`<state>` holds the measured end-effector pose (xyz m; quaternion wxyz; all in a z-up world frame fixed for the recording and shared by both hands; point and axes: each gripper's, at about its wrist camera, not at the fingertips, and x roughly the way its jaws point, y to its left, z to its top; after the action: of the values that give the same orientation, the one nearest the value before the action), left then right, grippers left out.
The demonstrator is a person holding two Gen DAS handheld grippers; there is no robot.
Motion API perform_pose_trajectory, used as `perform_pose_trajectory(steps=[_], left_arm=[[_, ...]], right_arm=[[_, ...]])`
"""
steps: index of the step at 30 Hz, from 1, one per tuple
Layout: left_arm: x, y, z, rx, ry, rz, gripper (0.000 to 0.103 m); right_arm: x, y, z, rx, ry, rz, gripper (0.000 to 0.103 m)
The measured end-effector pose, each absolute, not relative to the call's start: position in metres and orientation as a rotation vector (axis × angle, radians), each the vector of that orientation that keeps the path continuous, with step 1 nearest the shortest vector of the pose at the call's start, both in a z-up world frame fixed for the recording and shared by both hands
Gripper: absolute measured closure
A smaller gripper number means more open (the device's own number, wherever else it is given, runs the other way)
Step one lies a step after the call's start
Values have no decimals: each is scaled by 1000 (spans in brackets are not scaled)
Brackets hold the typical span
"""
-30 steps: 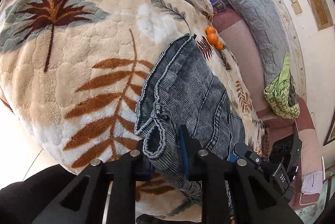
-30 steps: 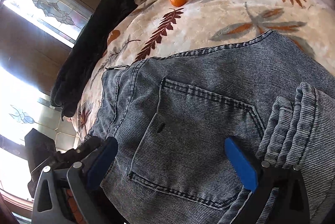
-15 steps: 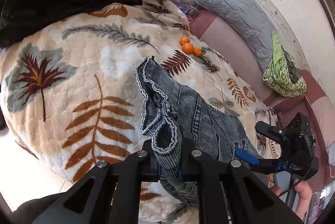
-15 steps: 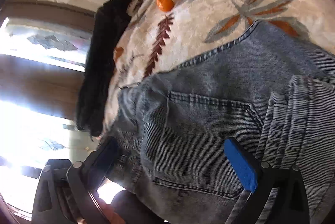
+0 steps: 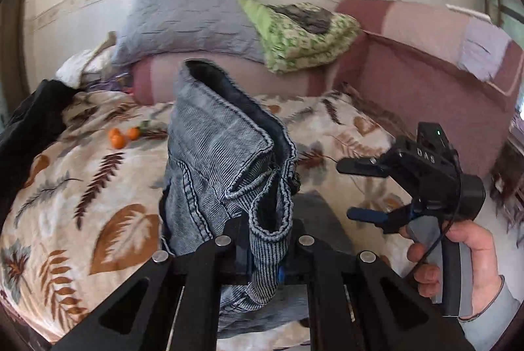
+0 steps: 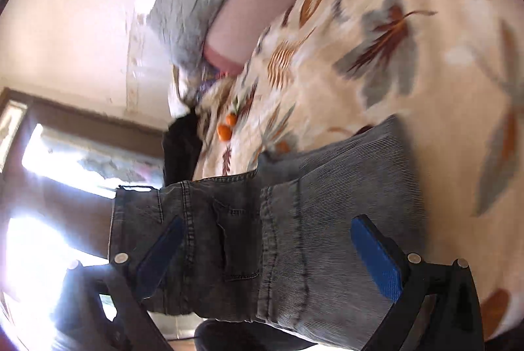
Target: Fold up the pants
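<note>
A: The left wrist view shows the left tool clamped tight on a bunched fold of the pants, which rise off the leaf-print blanket on the bed. The right tool appears there too, held in a hand, jaws apart with nothing between them.

B: The right wrist view shows the right tool spread wide, the pants lying past both blue pads without being pinched. It also catches a bright window that the other view misses.

A: Only the left view shows the green bundle whole; the right cuts it off.

B: Both views catch the oranges. The right view is blurred, and the pants' lower end is hidden.
</note>
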<state>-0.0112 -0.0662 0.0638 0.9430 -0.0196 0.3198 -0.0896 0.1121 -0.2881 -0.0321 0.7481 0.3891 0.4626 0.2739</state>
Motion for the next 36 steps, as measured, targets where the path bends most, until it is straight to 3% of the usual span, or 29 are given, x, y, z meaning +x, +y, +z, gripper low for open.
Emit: perform_pose_trajectory(steps=[2, 5, 7, 8, 10, 14, 16, 19, 23, 28, 32, 36], left_arm=[[4, -104, 34, 4, 737, -238, 93], [43, -134, -44, -29, 1036, -274, 92], [39, -135, -49, -26, 990, -267, 90], [36, -137, -42, -15, 987, -278, 85], [34, -134, -28, -50, 1034, -364, 55], [16, -100, 20, -175, 949, -406, 42], [3, -61, 45, -235, 820, -347, 27], [2, -5, 55, -235, 710, -97, 24], [18, 41, 16, -241, 855, 87, 24], [19, 20, -44, -237, 971, -55, 23], [12, 35, -59, -332, 913, -89, 17], [15, 55, -58, -472, 931, -127, 16]], right_arm=[[106, -312, -34, 874, 977, 564, 0], [97, -350, -51, 936, 969, 502, 0], [92, -372, -64, 1039, 976, 487, 0], [91, -377, -63, 1038, 965, 496, 0], [91, -379, -59, 990, 941, 499, 0], [90, -383, -65, 1005, 954, 495, 0], [89, -380, -60, 969, 944, 503, 0], [83, -367, -53, 881, 956, 493, 0], [63, -333, -39, 874, 976, 592, 0], [53, -270, -19, 720, 1034, 728, 0], [60, -258, -80, 645, 1266, 533, 1], [51, -271, -62, 723, 1213, 495, 1]])
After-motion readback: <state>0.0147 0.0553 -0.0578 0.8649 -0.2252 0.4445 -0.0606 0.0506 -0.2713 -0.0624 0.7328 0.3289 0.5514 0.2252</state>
